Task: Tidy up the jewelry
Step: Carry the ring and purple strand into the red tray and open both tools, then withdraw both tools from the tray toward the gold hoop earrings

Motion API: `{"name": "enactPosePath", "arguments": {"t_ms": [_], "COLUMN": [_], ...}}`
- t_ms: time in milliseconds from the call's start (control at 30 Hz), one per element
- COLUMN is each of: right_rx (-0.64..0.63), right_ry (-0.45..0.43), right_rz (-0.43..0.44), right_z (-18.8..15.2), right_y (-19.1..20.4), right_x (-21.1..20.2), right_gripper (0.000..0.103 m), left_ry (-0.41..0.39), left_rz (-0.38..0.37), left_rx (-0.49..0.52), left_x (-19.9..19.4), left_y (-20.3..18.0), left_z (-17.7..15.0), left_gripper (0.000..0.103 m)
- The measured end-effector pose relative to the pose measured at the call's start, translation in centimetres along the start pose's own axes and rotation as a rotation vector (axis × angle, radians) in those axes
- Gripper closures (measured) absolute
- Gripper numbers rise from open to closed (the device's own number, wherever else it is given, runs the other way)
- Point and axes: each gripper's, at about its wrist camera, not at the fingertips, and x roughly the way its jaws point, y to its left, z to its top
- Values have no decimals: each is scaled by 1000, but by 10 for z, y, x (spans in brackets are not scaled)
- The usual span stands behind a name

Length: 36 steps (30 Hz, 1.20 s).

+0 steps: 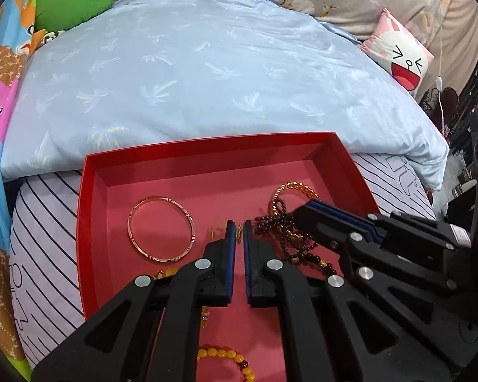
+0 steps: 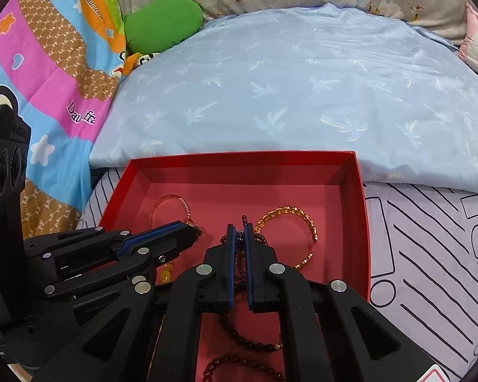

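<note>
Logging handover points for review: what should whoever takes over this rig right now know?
Left gripper: shut, over the red cardboard box; small gold piece shows at its tips, grip unclear.
Right gripper: shut; dark round-bead strand shows between its fingers, grip unclear.
Also in the box: rose-gold metal bangle, amber bead bracelet, yellow bead bracelet.
Done: all visible jewellery is boxed.
Left: probably separating the dark strand from the amber bracelet it overlaps.

Both wrist views look steeply down, close over the red box (image 1: pixel 89 191).
</note>
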Motion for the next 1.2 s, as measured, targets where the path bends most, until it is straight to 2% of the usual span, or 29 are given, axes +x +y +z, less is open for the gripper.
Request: {"name": "enactPosePath", "arguments": {"t_ms": [100,233,300,500,700,967,1200], "right_rx": [9,16,15,-10,-33,-37,-28], "right_ry": [-9,-28,-40,-80,-112,-125,-116], "right_rz": [-1,-4,-10,-28,-39,-30,-30], "right_z": [-1,0,-1,-10,-32,-70,-113], "right_y": [-2,-4,-4,0,4,11,11], "right_x": [-1,-10,-16,-40,-73,-111,-140], "right_gripper": [96,94,94,94,92,92,92], "left_ry": [-1,0,-10,-46,-98,-150,-161], "left_rz": [-12,-26,-33,-26,8,44,41], "left_rx": [-14,-44,-64,-95,-83,-64,-48], "left_x": [1,-2,-7,-29,-60,-105,-132], "left_y": [2,6,10,18,15,1,-18], "left_z": [0,1,1,-2,-17,-55,-99], "left_gripper": [96,81,79,78,78,78,77]}}
